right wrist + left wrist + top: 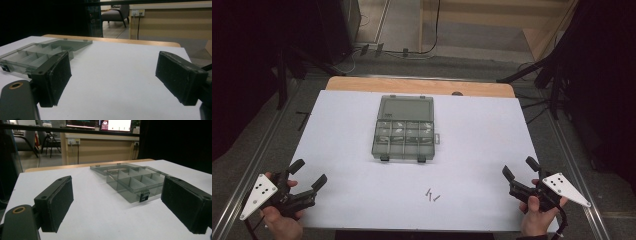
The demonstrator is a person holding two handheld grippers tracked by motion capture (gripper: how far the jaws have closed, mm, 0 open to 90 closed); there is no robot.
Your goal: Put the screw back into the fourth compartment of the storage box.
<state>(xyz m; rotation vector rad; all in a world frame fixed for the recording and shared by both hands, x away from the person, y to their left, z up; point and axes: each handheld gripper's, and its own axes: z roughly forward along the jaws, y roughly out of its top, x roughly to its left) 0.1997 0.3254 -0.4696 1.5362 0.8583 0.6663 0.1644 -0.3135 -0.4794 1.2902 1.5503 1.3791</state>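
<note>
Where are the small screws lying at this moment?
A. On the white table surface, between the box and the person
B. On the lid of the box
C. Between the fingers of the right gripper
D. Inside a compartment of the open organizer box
A: in the high view the screws lie loose on the white table, nearer the person than the open organizer box, with no gripper touching them.

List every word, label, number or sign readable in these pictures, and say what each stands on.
No text can be read.
Organizer box: a small dark mark at the lid's left edge, too small to read.
Monitors behind the counter in the left gripper view: bright screens, contents too blurred to read.
Left gripper and right gripper: no lettering, only holes in their grey plates.
Screws on the table: unmarked.
</note>
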